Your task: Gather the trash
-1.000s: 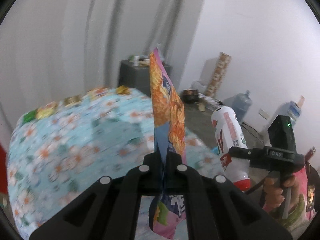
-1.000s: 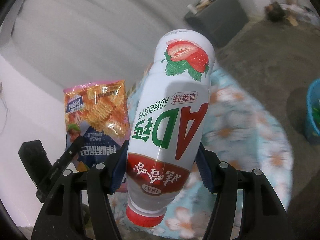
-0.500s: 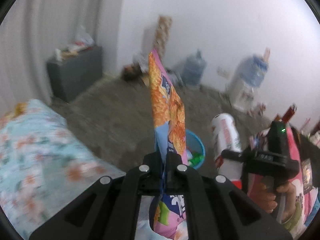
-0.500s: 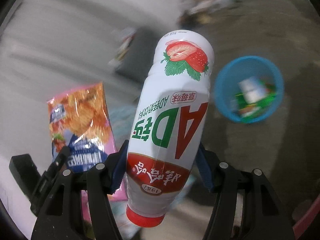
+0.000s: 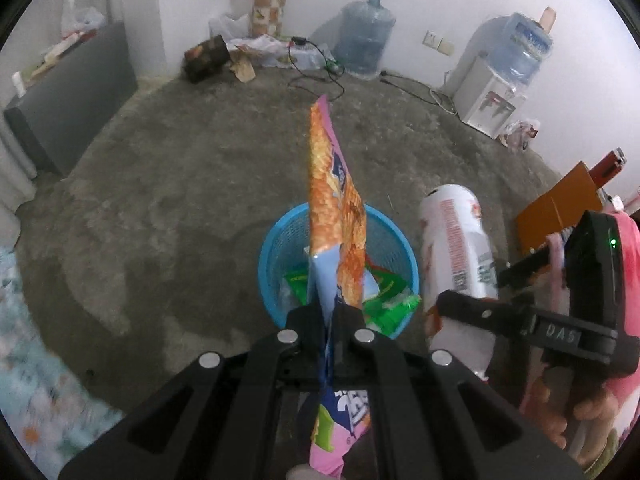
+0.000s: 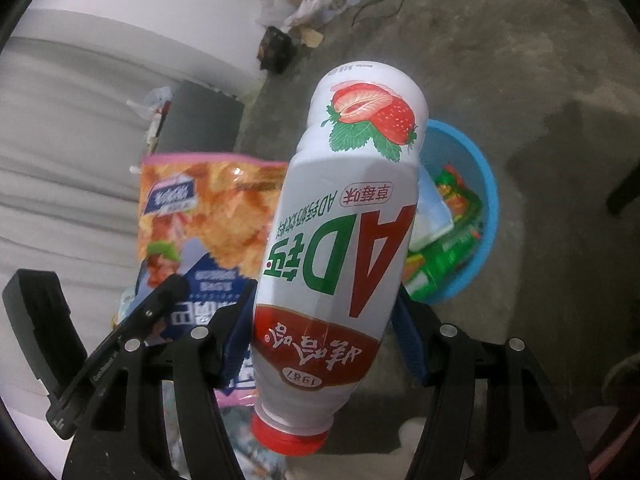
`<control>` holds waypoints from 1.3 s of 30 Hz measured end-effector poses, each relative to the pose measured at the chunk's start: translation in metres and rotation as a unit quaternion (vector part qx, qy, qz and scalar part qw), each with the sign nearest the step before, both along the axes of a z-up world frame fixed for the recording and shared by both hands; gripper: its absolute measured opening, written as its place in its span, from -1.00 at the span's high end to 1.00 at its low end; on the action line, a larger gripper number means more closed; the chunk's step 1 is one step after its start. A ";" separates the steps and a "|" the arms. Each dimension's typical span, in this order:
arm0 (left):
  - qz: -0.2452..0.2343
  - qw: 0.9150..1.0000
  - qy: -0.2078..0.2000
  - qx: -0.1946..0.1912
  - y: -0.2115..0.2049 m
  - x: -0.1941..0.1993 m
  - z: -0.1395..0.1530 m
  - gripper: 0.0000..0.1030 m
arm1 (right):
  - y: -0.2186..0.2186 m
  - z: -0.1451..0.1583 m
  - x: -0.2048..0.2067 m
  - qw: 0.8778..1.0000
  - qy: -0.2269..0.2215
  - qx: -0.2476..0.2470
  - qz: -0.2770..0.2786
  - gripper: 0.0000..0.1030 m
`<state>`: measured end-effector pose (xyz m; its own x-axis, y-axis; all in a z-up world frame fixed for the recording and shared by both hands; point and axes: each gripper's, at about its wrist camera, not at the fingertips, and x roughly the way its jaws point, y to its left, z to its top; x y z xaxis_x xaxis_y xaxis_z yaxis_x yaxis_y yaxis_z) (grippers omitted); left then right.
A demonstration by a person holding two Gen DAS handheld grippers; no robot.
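You carry two pieces of trash, one per tool. Your left gripper (image 5: 329, 312) is clenched on one flat pink-and-orange foil chip bag (image 5: 334, 216), pinching it edge-on; the jaws have just been easing apart slightly, yet the bag is still nipped between them. The bag stands up past the fingertips, with its pink tail hanging back under the tool. Your right gripper (image 6: 326, 322) grasps one white plastic drink bottle with a strawberry label (image 6: 348, 220) across its lower body — blue pads (image 6: 236, 340) press both flanks. Its red cap (image 6: 289, 438) points back toward the handle, the base away from it.

One round blue plastic mesh waste basket (image 5: 268, 256) sits on the grey concrete floor (image 5: 180, 208), directly beyond the left fingertips and ahead-right of the right ones. Green wrappers (image 5: 390, 292) already lie in it (how many, you cannot tell). The chip bag hangs over its opening; the bottle is held just beside its rim.

Both tools tip steeply downward toward the basket, side by side. Your right hand (image 5: 560, 408) wraps the handle from below. Two large blue water jugs (image 5: 366, 32) stand well beyond the tongs, by the wall.
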<state>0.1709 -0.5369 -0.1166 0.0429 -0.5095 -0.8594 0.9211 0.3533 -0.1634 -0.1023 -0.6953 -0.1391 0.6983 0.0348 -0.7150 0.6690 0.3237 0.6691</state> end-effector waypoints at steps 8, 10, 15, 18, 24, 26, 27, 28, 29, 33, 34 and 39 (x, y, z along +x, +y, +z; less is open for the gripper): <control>0.032 0.998 0.027 0.039 -0.023 0.023 -0.045 -0.07 | -0.033 -0.067 0.016 0.996 0.074 0.045 -0.039 -0.46; 0.026 0.999 0.025 0.025 -0.017 0.021 -0.038 -0.07 | -0.029 -0.065 0.001 0.996 0.060 0.040 -0.048 -0.46; 0.030 0.999 0.020 0.001 -0.002 0.018 -0.013 -0.07 | -0.017 -0.047 -0.025 0.997 0.054 0.014 -0.061 -0.46; 0.027 0.999 0.012 -0.021 0.013 0.012 0.013 -0.07 | -0.016 -0.031 -0.019 0.997 0.049 -0.005 -0.063 -0.46; 0.021 0.995 -0.012 -0.097 0.083 -0.003 0.092 -0.35 | 0.026 0.038 0.014 0.993 0.031 -0.117 -0.007 -0.48; 0.034 0.991 -0.030 -0.128 0.125 -0.009 0.122 -0.52 | 0.059 0.076 0.019 0.984 0.018 -0.173 0.025 -0.58; 0.044 0.988 -0.039 -0.141 0.144 -0.011 0.135 -0.66 | 0.083 0.098 0.021 0.977 0.012 -0.208 0.042 -0.64; 0.060 0.984 -0.052 -0.157 0.175 -0.016 0.151 -0.81 | 0.101 0.114 0.023 0.970 0.007 -0.235 0.055 -0.68; 0.072 0.982 -0.059 -0.166 0.193 -0.018 0.159 -0.88 | 0.119 0.128 0.024 0.964 0.001 -0.258 0.070 -0.71; 0.143 0.966 -0.079 -0.199 0.289 -0.031 0.187 -0.90 | 0.194 0.168 0.025 0.935 -0.039 -0.327 0.132 -0.85; 0.157 0.964 -0.083 -0.199 0.305 -0.033 0.189 -0.90 | 0.217 0.178 0.024 0.926 -0.049 -0.343 0.150 -0.85; 0.284 0.929 -0.132 -0.199 0.407 -0.057 0.198 -0.90 | 0.295 0.211 0.023 0.895 -0.085 -0.389 0.203 -0.85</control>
